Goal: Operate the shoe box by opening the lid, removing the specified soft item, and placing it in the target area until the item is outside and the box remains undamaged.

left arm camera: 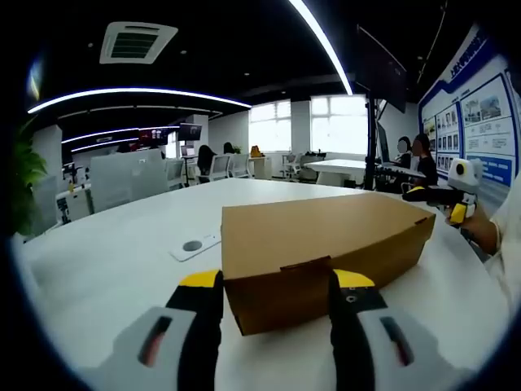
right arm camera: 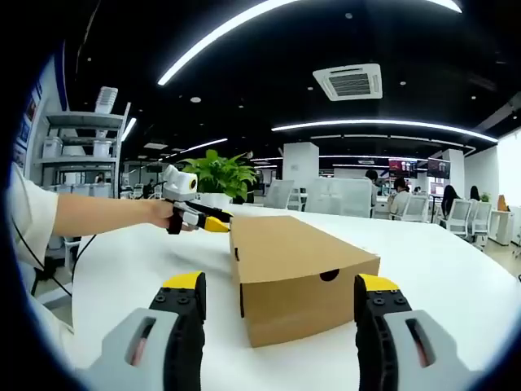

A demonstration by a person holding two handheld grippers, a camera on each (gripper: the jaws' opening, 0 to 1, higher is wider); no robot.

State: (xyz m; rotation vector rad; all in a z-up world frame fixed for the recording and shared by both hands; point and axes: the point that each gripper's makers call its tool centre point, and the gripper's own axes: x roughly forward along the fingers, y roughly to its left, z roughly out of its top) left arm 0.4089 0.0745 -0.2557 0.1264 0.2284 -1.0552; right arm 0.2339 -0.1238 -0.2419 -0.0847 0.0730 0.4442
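Observation:
A brown cardboard shoe box [left arm camera: 326, 240] lies on the white table [left arm camera: 106, 269] with its lid down, so whatever is inside is hidden. In the left gripper view, my left gripper [left arm camera: 277, 283] stands open just in front of one short end of the box, one jaw at each side of that end. My right gripper [left arm camera: 446, 195] shows past the box's far right end, held in a hand. In the right gripper view, the shoe box [right arm camera: 301, 265] sits between the wide-open jaws of my right gripper [right arm camera: 281, 287], close to its short end with the finger notch. My left gripper [right arm camera: 199, 216] hovers by the far left end.
A small white device with a round button [left arm camera: 194, 244] lies on the table left of the box. A potted plant [right arm camera: 220, 175] stands beyond the far table edge, and shelves [right arm camera: 81, 138] stand at the left. Office chairs and seated people are far behind.

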